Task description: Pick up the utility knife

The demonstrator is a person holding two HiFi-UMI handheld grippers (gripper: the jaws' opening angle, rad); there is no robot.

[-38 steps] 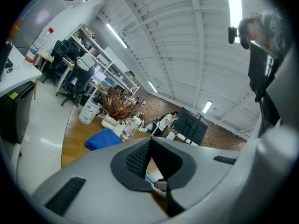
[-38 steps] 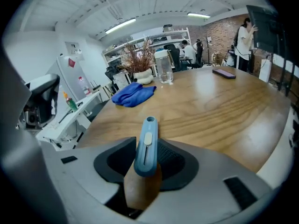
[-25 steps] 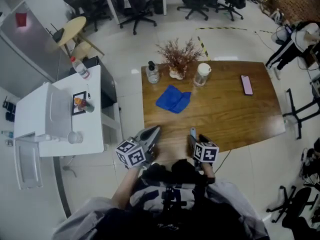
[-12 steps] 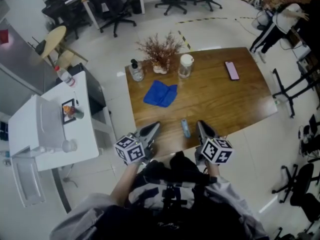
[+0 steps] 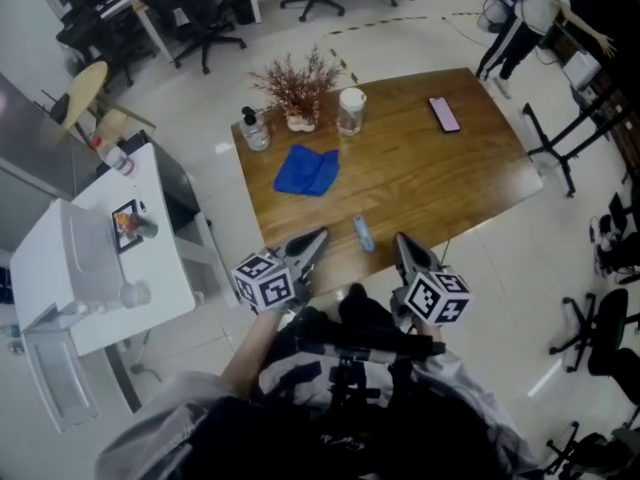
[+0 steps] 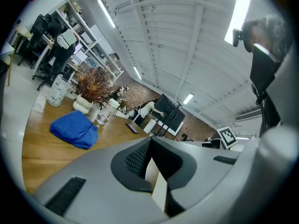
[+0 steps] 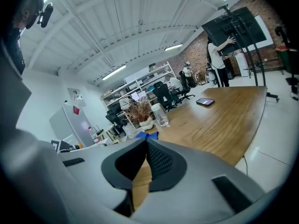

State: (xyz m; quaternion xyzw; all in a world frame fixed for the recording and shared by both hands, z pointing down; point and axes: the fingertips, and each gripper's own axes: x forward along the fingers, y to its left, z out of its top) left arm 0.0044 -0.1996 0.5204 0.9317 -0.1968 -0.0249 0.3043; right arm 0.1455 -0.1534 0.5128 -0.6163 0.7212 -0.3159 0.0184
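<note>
The utility knife, a slim blue-grey handle, lies flat on the wooden table close to its near edge. My left gripper hovers over that edge to the knife's left, its jaws together and empty; the left gripper view shows the same. My right gripper is raised to the knife's right, apart from it. Its jaws are closing and now meet with nothing between them. Neither gripper view shows the knife.
Farther back on the table lie a blue cloth and a phone. A dried plant, a glass jar and a pump bottle stand along the far edge. A white side table stands left.
My right gripper has lifted off the table beside the knife, moved right and shut. The knife stays on the wood. My left gripper has shifted slightly.
</note>
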